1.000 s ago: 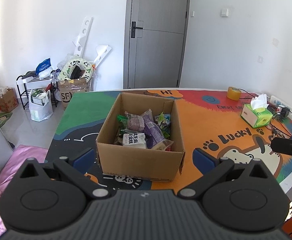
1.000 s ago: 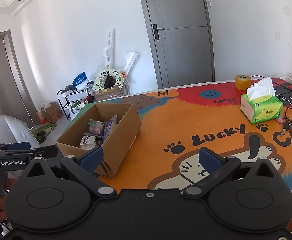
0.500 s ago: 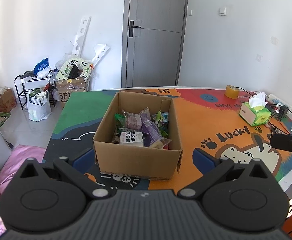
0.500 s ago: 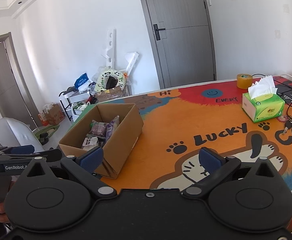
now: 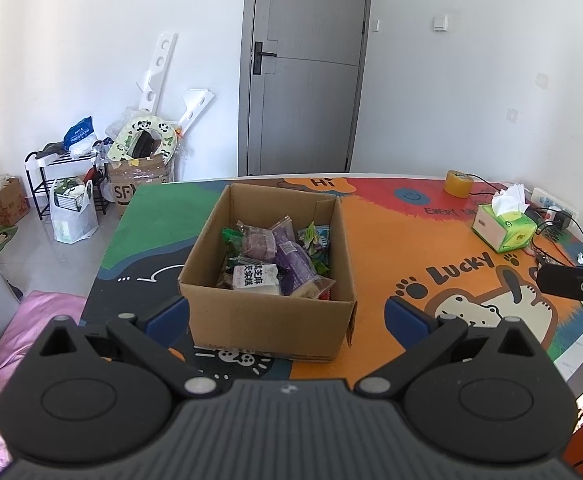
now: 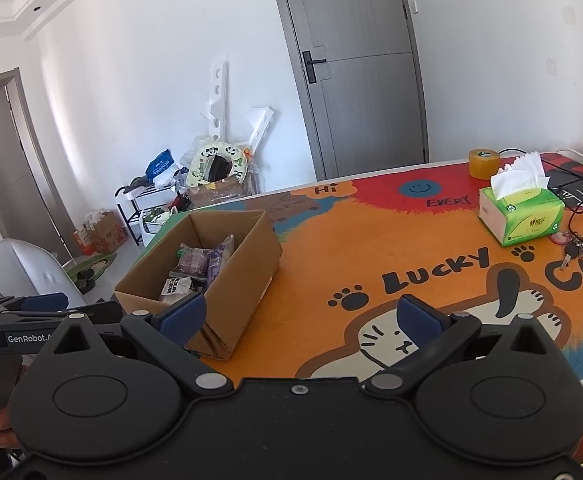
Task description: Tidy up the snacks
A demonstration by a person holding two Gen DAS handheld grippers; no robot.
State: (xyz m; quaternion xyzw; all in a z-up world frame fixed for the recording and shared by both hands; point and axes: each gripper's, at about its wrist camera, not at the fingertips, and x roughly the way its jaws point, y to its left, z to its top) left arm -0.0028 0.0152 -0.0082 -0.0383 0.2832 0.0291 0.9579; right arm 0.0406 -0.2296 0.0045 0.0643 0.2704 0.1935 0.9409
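Two tongs are held above the near edge of the desk. The left tongs are spread wide and empty, just before the cardboard box, in which the snack packets are piled. The right tongs are released too, with nothing between them, over the cat picture. A tissue box and a tape roll are seen at the far right.
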